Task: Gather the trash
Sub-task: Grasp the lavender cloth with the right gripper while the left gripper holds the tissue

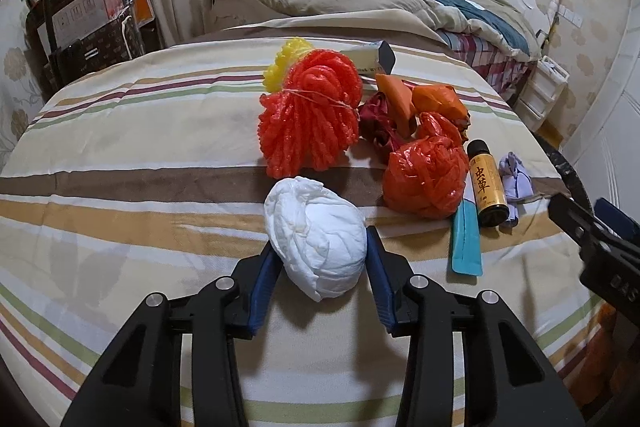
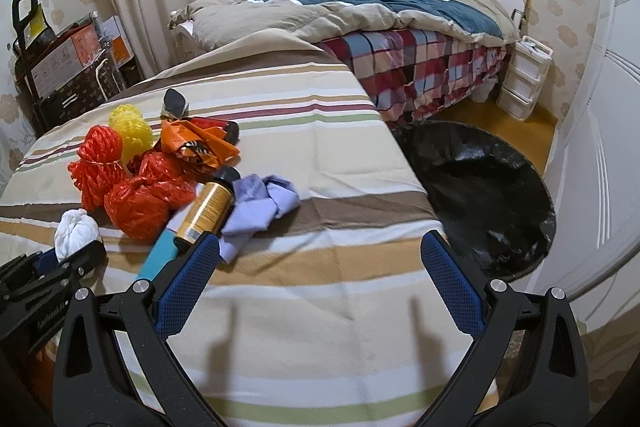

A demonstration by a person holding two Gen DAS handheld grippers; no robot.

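The left hand-held gripper (image 1: pixel 320 247) clamps its blue pads on the white crumpled wad (image 1: pixel 316 239), which lies on the striped bed (image 1: pixel 140 187) just in front of the red plastic bag (image 1: pixel 426 177). The right hand-held gripper (image 2: pixel 320 243) stands wide apart, empty, beside that bag's neighbouring gold bottle (image 2: pixel 208 207).

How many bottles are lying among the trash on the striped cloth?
1: a gold-labelled dark bottle lies between the tied red plastic bag and the crumpled lilac paper. More could be hidden under the pile.
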